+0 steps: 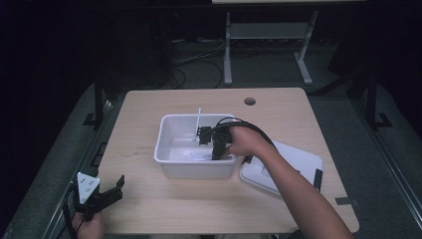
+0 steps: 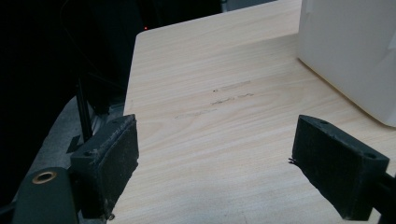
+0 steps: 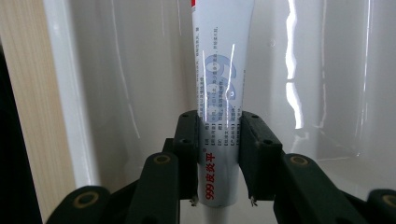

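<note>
A white plastic bin (image 1: 169,133) stands in the middle of the wooden table (image 1: 149,194). My right gripper (image 1: 217,149) reaches down into its near right part. In the right gripper view a white tube with blue and red print (image 3: 223,70) is clamped between the jaws of my right gripper (image 3: 219,140), above the bin's glossy white floor (image 3: 322,84). My left gripper (image 1: 112,189) rests at the table's near left corner, open. In the left gripper view its pads (image 2: 112,149) stand wide apart over bare wood, with the bin's wall (image 2: 355,51) at upper right.
A white lid (image 1: 298,167) lies flat to the right of the bin, partly under the person's forearm (image 1: 298,194). A round cable hole (image 1: 250,101) sits near the table's far edge. A thin white stick (image 1: 198,119) leans in the bin's far part.
</note>
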